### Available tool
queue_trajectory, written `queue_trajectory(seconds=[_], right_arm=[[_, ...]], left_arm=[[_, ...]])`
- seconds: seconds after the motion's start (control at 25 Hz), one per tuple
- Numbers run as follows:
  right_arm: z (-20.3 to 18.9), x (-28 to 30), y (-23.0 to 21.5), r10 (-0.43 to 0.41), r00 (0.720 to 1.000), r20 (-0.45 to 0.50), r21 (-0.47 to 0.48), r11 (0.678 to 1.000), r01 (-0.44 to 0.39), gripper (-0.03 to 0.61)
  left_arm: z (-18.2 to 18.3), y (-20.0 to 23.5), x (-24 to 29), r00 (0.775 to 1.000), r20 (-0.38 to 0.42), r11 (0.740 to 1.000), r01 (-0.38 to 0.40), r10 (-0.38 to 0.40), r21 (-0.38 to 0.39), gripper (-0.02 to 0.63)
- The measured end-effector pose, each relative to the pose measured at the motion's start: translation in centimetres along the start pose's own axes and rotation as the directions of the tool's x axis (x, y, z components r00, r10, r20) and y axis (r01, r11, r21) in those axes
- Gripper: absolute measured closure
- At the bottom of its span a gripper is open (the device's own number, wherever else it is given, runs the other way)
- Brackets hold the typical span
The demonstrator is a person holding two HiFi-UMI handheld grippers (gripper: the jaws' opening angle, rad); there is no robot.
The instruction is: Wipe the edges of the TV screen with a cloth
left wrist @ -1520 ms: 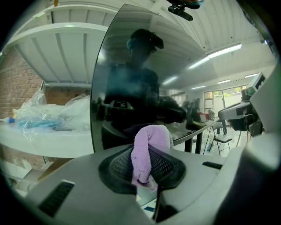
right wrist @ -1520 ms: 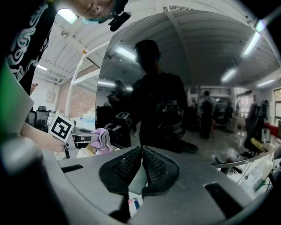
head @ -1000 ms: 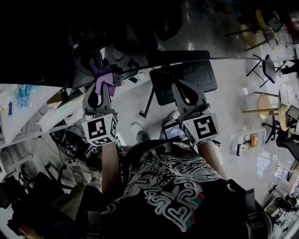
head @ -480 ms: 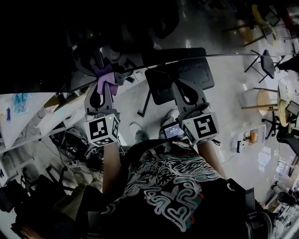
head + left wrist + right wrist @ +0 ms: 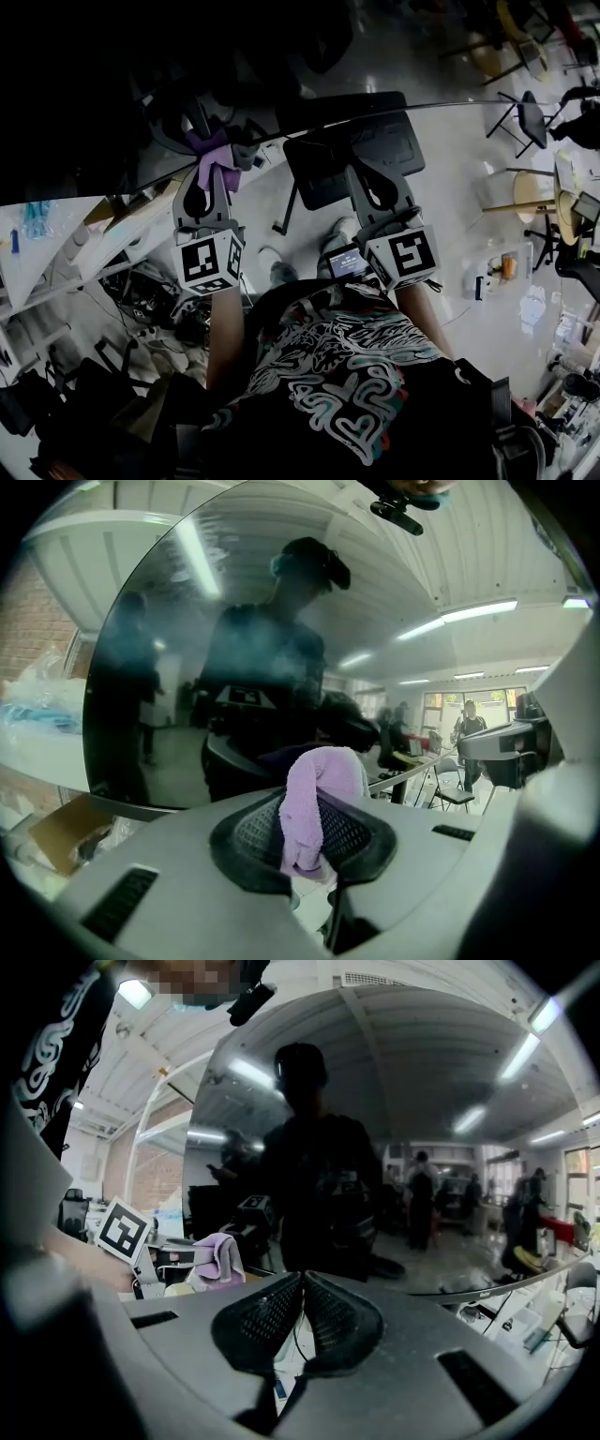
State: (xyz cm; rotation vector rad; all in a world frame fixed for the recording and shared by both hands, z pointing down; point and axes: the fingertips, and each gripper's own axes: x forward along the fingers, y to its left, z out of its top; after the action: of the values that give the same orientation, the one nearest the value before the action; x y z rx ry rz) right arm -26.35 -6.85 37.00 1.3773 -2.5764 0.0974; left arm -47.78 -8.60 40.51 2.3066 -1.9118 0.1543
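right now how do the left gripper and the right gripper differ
The left gripper is shut on a purple cloth; the right gripper is shut on nothing, its jaws together. In the head view the left gripper's tip, with the cloth, is at the lower edge of the TV screen; the right gripper's tip lies short of that edge. Both point at the dark screen.

Headcam down; others seemingly toward screen [image 5: 187, 667]

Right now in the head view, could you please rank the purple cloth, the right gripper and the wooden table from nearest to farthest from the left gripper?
1. Purple cloth: clamped in the left gripper.
2. Right gripper: beside it, to the right.
3. Wooden table: far right edge.
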Motion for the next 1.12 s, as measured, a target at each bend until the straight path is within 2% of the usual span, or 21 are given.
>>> queue_trajectory(seconds=[0.08, 0.24, 0.4, 0.56, 0.88, 1.12], right_arm=[[-0.3, -0.2, -0.2, -0.006, 1.000, -0.019, -0.001, 1.000, 0.006, 0.546], [1.1, 0.1, -0.6, -0.014, 0.999, 0.053, 0.002, 1.000, 0.014, 0.546], [-0.6, -0.3, -0.8, -0.018, 1.000, -0.021, -0.005, 1.000, 0.018, 0.546], [1.1, -0.2, -1.1, -0.021, 0.998, 0.055, 0.001, 1.000, 0.021, 0.546], [-1.0, -0.8, -2.3, -0.027, 0.999, -0.038, -0.002, 1.000, 0.027, 0.546], [-1.1, -1.0, -3.5, -0.044, 0.998, -0.040, 0.003, 0.999, 0.044, 0.546]], left_arm=[[0.1, -0.2, 0.1, 1.000, 0.002, 1.000, -0.001, 0.001, -0.009, 0.551], [0.1, -0.5, 0.4, 1.000, 0.005, 1.000, -0.006, 0.006, -0.026, 0.551], [-0.1, -0.8, 0.4, 1.000, 0.010, 0.999, -0.001, 0.002, -0.038, 0.551], [0.2, -1.4, 0.4, 1.000, 0.014, 0.999, 0.005, -0.005, -0.045, 0.551], [0.1, -3.0, 1.2, 1.000, 0.013, 0.997, 0.026, -0.025, -0.071, 0.551], [0.2, -3.8, 1.8, 0.999, 0.023, 0.991, 0.036, -0.034, -0.128, 0.551]])
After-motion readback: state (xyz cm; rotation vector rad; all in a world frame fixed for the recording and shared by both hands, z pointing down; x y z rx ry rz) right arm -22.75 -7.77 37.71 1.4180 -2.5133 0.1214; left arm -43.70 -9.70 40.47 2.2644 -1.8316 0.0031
